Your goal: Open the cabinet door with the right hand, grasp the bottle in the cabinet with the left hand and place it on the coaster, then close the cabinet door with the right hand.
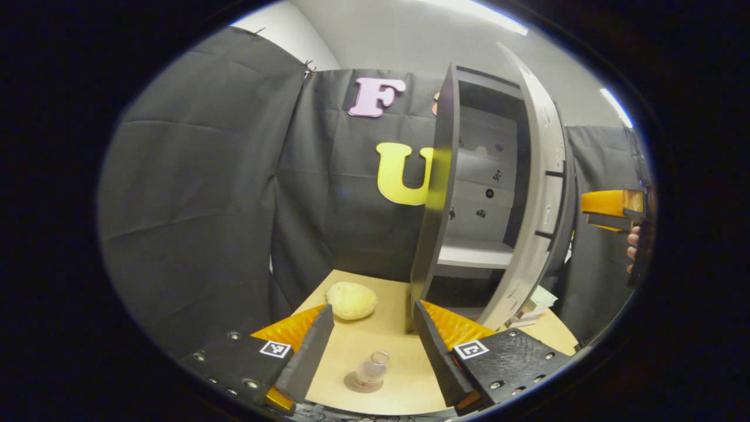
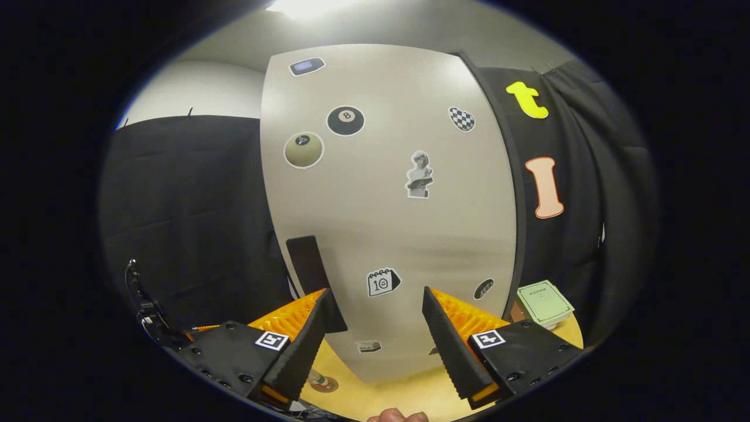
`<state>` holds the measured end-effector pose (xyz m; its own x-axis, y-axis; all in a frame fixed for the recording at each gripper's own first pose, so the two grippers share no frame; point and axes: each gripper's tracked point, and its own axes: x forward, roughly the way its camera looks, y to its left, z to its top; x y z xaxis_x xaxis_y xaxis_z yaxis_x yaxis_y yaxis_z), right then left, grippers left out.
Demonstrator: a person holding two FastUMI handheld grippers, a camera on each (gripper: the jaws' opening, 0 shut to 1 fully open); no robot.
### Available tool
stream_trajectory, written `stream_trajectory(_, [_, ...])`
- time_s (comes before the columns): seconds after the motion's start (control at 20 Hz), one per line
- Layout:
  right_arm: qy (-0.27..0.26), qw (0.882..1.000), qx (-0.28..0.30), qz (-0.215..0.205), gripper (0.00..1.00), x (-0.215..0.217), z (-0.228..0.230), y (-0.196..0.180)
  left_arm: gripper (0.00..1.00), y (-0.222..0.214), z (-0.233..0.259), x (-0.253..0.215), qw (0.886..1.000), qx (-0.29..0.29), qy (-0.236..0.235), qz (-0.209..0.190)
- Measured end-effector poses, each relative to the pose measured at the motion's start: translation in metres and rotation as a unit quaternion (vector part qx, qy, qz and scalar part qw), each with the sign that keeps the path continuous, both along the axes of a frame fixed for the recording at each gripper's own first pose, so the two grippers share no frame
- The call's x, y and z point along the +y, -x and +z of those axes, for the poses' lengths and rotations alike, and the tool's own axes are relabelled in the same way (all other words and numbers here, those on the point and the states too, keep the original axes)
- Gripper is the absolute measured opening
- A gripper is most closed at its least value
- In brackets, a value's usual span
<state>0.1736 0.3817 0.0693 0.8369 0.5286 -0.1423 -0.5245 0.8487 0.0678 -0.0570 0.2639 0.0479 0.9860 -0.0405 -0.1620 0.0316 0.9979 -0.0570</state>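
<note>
Your bottle [image 1: 372, 370] stands upright on the coaster [image 1: 364, 384], low in the centre of the left gripper view, on the tan surface [image 1: 381, 340]. It is a small clear bottle with an open rim, and it sits in the gap between the two fingers of your left hand-held gripper [image 1: 368, 351]; those fingers are spread wide and neither touches it. In the right gripper view the same bottle [image 2: 319, 381] and coaster [image 2: 326, 385] peek out at the bottom, just right of the left finger.

Above and behind the bottle in the left gripper view, a pale yellow rounded object [image 1: 351, 300] lies on the surface, near the foot of the cabinet [image 1: 469, 193]. The cabinet rises in the right centre of that frame, with its door [image 1: 536, 193] swung open, and the pale shelf [image 1: 476, 255] inside is bare. At the far right edge, your other hand-held gripper [image 1: 609, 211] shows with a hand [image 1: 634, 246] behind it, beyond the door's outer face.

In the right gripper view your right hand-held gripper [image 2: 375, 346] is also spread open, gripping nothing, and points at the door's [image 2: 387, 205] sticker-covered outer face, which takes up the middle of the frame. A dark handle [image 2: 307, 265] sits on the door just above the left finger. A green booklet [image 2: 545, 302] lies on the surface [image 2: 410, 392] at lower right.
</note>
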Motion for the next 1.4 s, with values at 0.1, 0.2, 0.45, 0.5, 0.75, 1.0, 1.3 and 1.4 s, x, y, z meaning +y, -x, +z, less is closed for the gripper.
stream_trajectory(0.1, [0.011, 1.0, -0.01, -0.014, 0.98, -0.02, 0.0, -0.002, 0.82, 0.006, 0.012, -0.009, 1.0, -0.013, 0.014, -0.012])
stream_trajectory(0.2, [0.026, 0.999, -0.01, -0.034, 0.98, -0.048, -0.007, -0.009, 0.82, 0.015, 0.019, -0.025, 1.0, -0.025, 0.013, -0.005])
stream_trajectory(0.45, [0.034, 0.997, -0.022, -0.06, 0.98, -0.114, -0.004, -0.023, 0.82, 0.014, 0.043, -0.069, 0.999, -0.041, -0.024, 0.015])
stream_trajectory(0.5, [0.032, 0.997, -0.027, -0.065, 0.98, -0.128, 0.0, -0.027, 0.82, 0.015, 0.048, -0.082, 0.998, -0.048, -0.026, 0.013])
stream_trajectory(0.75, [0.027, 0.996, -0.043, -0.079, 0.98, -0.181, 0.009, -0.046, 0.82, 0.015, 0.067, -0.129, 0.997, -0.067, -0.036, 0.017])
stream_trajectory(1.0, [0.06, 0.992, -0.062, -0.087, 0.98, -0.214, -0.005, -0.062, 0.82, -0.001, 0.102, -0.175, 0.988, -0.144, -0.049, -0.015])
stream_trajectory(1.3, [0.101, 0.987, -0.051, -0.111, 0.99, -0.233, -0.032, -0.083, 0.84, 0.005, 0.098, -0.203, 0.988, -0.152, -0.035, -0.002])
stream_trajectory(1.4, [0.099, 0.988, -0.019, -0.114, 0.99, -0.233, -0.047, -0.092, 0.82, 0.009, 0.1, -0.211, 0.988, -0.148, -0.043, -0.003])
